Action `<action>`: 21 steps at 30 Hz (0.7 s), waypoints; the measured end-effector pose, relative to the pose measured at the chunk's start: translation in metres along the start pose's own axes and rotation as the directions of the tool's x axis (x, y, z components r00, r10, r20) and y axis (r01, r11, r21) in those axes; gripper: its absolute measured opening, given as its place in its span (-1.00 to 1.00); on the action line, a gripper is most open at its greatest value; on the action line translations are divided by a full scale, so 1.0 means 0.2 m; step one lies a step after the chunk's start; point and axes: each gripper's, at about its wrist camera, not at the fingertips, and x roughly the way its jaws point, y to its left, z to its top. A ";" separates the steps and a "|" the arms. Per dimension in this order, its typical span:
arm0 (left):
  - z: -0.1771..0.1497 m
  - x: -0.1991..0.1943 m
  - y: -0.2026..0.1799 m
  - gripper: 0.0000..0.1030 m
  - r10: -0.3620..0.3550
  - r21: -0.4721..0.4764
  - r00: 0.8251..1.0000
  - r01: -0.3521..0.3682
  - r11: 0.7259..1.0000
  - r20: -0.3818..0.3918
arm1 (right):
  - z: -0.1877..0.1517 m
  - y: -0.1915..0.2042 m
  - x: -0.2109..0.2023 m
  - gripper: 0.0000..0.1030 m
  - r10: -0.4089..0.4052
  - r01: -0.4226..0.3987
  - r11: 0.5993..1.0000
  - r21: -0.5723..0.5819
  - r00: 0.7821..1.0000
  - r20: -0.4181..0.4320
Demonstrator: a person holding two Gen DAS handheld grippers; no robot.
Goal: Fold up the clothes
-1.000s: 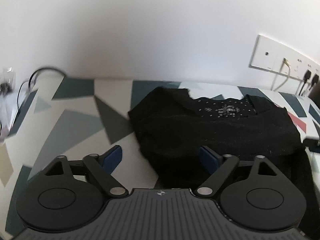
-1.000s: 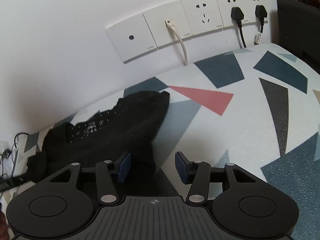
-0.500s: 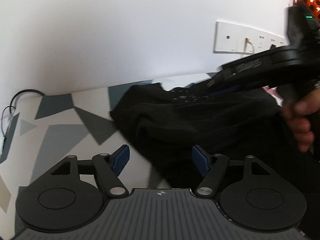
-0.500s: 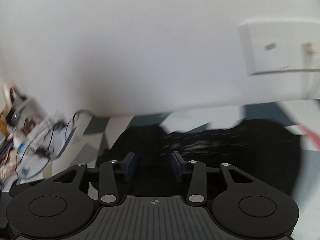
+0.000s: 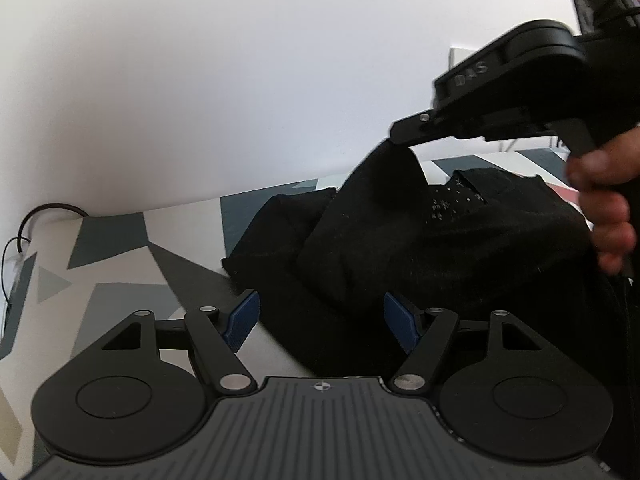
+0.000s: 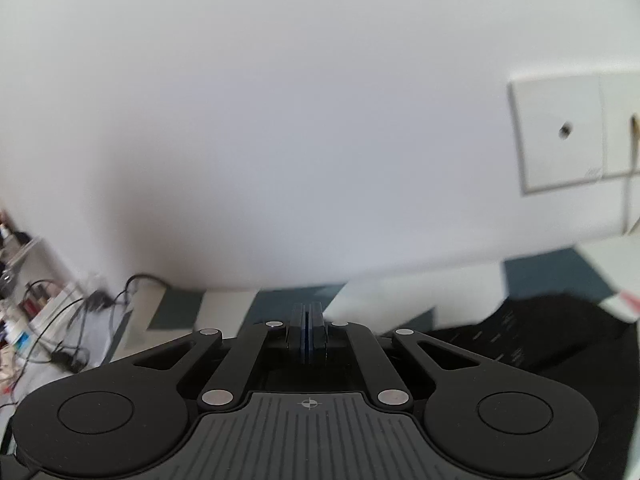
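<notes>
Since a second ago the right tongs [image 5: 404, 140] have been swinging across from the bare patterned desk [image 5: 120, 240] beside the black garment [image 5: 400, 248] to the garment's far edge, and their jaws have just been closing; they are now pinching a peak of black cloth and lifting it clear of the desk, as the left wrist view shows. In their own view the right tongs [image 6: 306, 336] are showing blue pads pressed together with almost no gap. The left tongs [image 5: 320, 320] have been spreading a little and are standing wide, hovering at the garment's near edge with cloth lying between the pads but not squeezed.

The garment is lying crumpled on the desk, right of the cable [image 5: 52, 210] at the wall, its raised part hanging from the right tongs. A hand [image 5: 604, 216] is gripping the right handle, right of the garment.

This looks like the start of a fold: the far edge is being drawn up, probably to be carried over. The left tongs are likely needing to catch the near edge, or the cloth may drag and bunch.
</notes>
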 end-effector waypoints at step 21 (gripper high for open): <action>-0.05 0.01 -0.04 0.45 0.136 0.021 0.990 -0.135 0.991 -0.044 | -0.15 -0.26 0.07 -0.13 -0.015 0.046 0.986 0.161 0.982 -0.186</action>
